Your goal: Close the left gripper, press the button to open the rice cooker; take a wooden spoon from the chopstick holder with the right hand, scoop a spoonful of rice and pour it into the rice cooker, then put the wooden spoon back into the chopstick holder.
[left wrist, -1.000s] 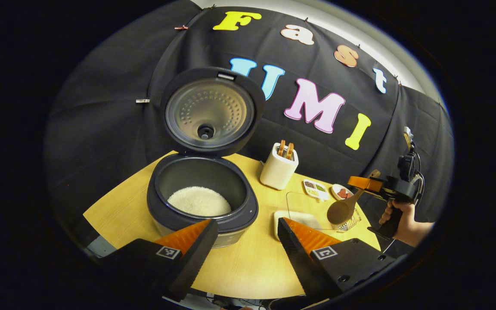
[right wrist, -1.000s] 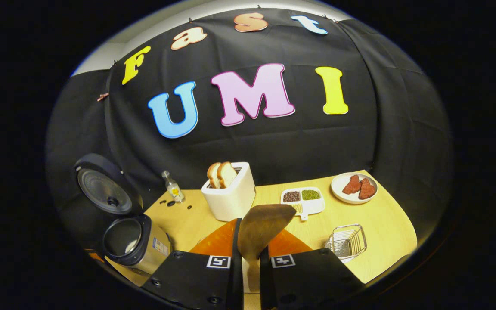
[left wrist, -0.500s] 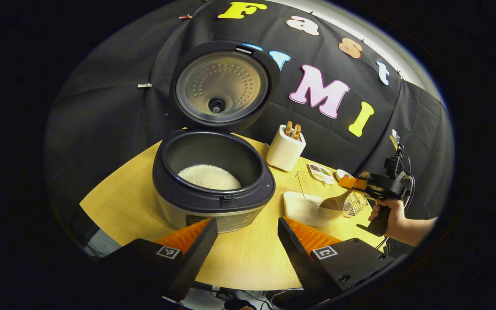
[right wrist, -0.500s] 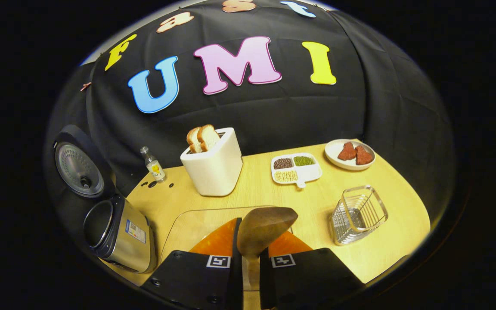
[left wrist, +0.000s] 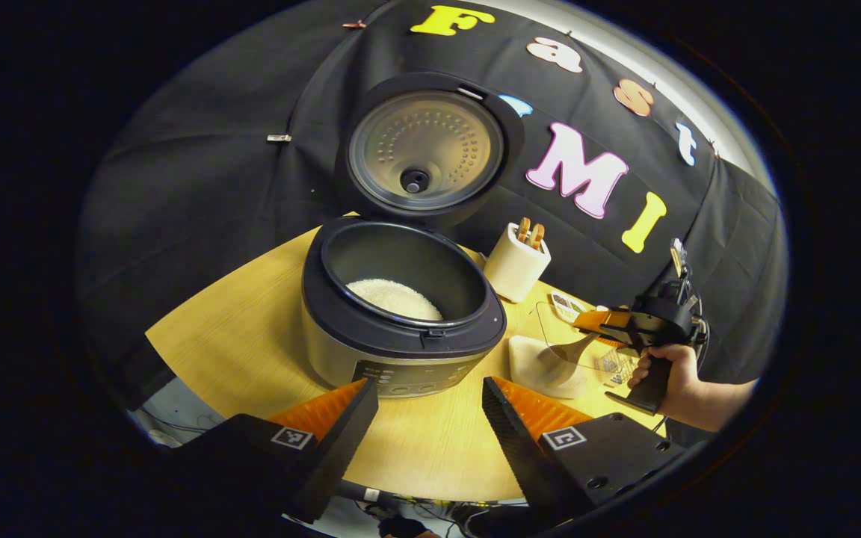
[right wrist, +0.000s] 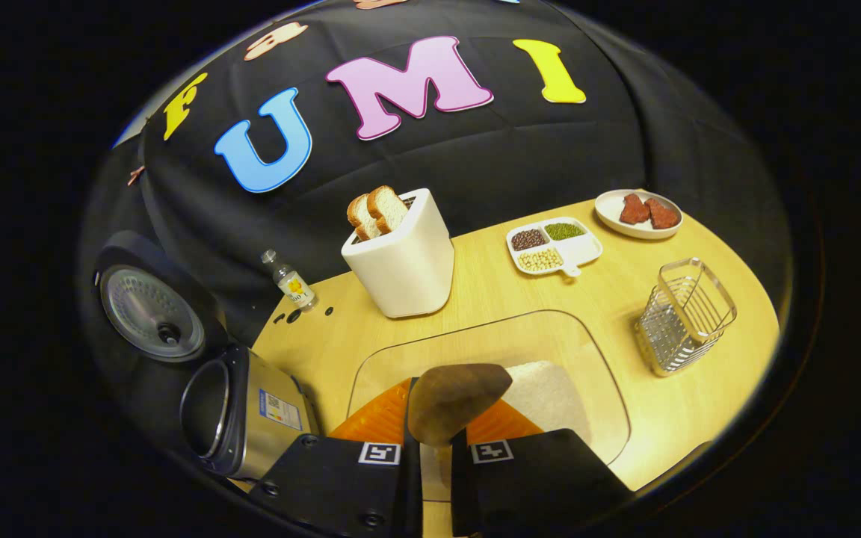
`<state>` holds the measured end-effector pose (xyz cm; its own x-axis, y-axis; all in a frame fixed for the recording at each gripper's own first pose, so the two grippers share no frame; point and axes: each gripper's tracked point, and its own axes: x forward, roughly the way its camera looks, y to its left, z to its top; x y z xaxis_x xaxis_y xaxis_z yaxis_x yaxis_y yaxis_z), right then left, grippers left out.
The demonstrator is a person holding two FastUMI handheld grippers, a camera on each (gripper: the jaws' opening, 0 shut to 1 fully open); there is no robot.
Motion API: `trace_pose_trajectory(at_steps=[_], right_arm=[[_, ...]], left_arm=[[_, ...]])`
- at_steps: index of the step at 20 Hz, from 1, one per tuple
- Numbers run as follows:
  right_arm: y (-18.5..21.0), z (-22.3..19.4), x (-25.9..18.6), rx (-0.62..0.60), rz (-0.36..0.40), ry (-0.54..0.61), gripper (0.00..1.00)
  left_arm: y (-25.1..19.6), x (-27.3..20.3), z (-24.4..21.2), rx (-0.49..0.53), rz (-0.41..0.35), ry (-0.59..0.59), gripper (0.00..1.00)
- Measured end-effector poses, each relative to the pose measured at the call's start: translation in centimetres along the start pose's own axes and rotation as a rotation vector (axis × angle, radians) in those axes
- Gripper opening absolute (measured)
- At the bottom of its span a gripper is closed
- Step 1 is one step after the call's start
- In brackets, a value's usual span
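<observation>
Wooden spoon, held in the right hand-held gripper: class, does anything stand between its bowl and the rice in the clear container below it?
Nothing visible does. The brown wooden spoon, clamped in the right hand-held gripper, hangs over the open-topped clear glass container, its white rice just beyond the spoon's bowl.

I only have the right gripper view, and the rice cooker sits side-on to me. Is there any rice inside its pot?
Observer: Yes. The left gripper view looks down into the open dark grey rice cooker, and a low white mound of rice lies on the floor of its pot.
Operator: Good. And what is the left tool doing?
Observer: The left tool is open and holds nothing. Its two orange-and-black fingers are spread wide above the wooden table, on the side of the cooker where its front panel is.
</observation>
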<state>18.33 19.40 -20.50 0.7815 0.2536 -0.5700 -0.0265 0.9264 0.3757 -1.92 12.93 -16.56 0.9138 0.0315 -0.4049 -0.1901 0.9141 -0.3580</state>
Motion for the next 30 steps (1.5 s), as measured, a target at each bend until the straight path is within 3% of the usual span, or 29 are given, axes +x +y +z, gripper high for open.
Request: trace_pose_trajectory(at_steps=[11, 23, 30], right_arm=[[0.4, 0.8, -0.4, 0.183, -0.029, 0.004, 0.19], [-3.6, 4.9, -4.9, 0.488, -0.056, -0.05, 0.19], [-2.9, 9.5, -7.9, 0.602, 0.003, -0.077, 0.19]], left_arm=[[0.6, -0.8, 1.8, -0.042, 0.022, -0.054, 0.95], [-0.3, -2.9, 1.8, 0.003, 0.021, -0.088, 0.95], [-1.9, -3.3, 4.0, 0.055, -0.019, -0.141, 0.95]])
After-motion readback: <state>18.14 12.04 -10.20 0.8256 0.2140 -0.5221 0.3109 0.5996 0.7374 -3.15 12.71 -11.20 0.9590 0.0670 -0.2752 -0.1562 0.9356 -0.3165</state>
